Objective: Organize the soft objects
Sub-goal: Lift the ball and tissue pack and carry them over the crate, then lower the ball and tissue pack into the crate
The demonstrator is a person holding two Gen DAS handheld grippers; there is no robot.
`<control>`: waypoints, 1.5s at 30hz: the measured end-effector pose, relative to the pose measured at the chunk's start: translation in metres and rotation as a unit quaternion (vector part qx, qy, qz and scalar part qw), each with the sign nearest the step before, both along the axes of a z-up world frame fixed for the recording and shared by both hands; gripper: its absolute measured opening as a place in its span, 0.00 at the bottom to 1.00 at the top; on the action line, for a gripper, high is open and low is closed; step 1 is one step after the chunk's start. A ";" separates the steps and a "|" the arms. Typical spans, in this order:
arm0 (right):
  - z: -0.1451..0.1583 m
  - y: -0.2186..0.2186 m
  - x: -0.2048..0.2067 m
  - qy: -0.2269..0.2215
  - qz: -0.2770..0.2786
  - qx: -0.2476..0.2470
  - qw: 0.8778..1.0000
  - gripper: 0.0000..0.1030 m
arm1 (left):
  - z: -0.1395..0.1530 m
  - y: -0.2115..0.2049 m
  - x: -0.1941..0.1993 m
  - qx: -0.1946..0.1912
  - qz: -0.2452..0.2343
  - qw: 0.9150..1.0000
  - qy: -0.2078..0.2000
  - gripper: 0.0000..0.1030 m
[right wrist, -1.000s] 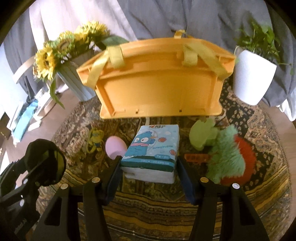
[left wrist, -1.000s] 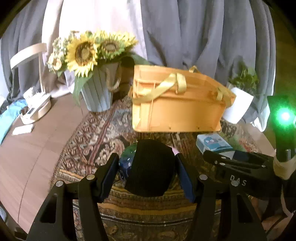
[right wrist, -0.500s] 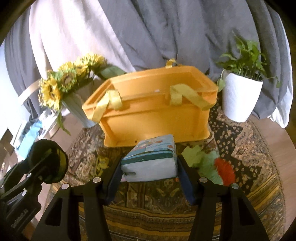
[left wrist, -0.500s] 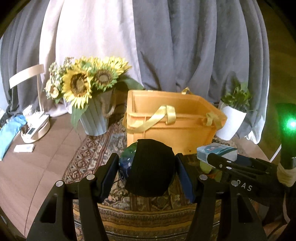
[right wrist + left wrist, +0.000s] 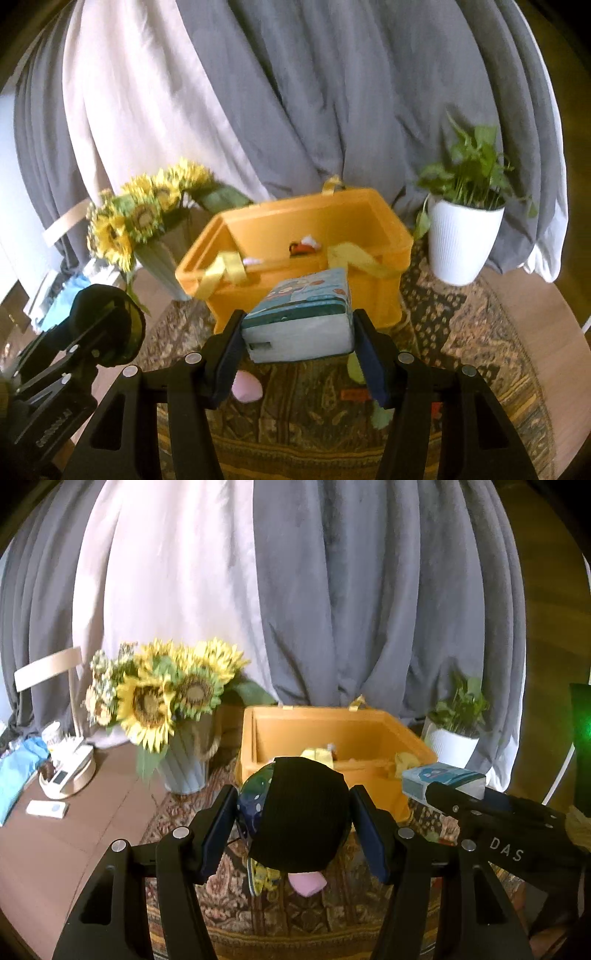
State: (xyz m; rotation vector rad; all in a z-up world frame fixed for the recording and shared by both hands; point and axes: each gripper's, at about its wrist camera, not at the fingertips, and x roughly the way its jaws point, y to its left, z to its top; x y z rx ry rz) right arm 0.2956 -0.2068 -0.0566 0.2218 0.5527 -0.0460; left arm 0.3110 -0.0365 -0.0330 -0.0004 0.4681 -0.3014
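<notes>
Both-handed carry noted. Left gripper was part open, its two pads pressed against the sides of a rolled black knit item with a dark blue spotted piece tucked on its left side; the bundle was held clear above the patterned rug. Right gripper was narrowly open, clamped on a soft tissue pack with a cartoon print on its teal-and-white wrapper, also lifted off the rug.

Orange bin stood at the far edge of the rug, open top facing up, yellow strap handles draped over its near rim. Both held items sat in front of the near rim, not inside. Small items lay on the bin floor, one orange and white; too blurred to identify.

On the rug below the grippers: a pink soft object near the left finger of the right gripper, a pale green soft piece partly hidden behind the right finger, possibly a plush. From the left wrist view a yellow-patterned item showed under the black bundle.

Sunflower vase stood at the rug's far left corner, white potted plant at the far right. Grey and white curtains hung behind. Wooden table to the left carried a lamp base.
</notes>
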 end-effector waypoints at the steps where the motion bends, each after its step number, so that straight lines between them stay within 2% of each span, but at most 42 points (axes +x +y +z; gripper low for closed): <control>1: 0.004 -0.001 -0.001 -0.006 -0.001 0.000 1.000 0.56 | 0.004 -0.001 0.001 0.000 -0.001 1.000 -0.006 0.60; 11: 0.039 -0.007 -0.003 -0.057 -0.015 -0.005 0.998 0.56 | 0.034 -0.009 0.007 -0.007 -0.012 0.999 -0.049 0.60; 27: 0.066 -0.025 0.019 -0.089 -0.025 -0.006 0.996 0.56 | 0.061 -0.032 0.036 -0.002 -0.026 0.995 -0.093 0.60; 37: 0.074 -0.038 0.047 -0.093 -0.018 -0.006 0.996 0.56 | 0.069 -0.053 0.067 0.011 -0.023 0.994 -0.107 0.60; 45: 0.068 -0.049 0.081 -0.083 -0.010 -0.008 0.996 0.56 | 0.061 -0.066 0.102 0.017 -0.020 0.995 -0.099 0.60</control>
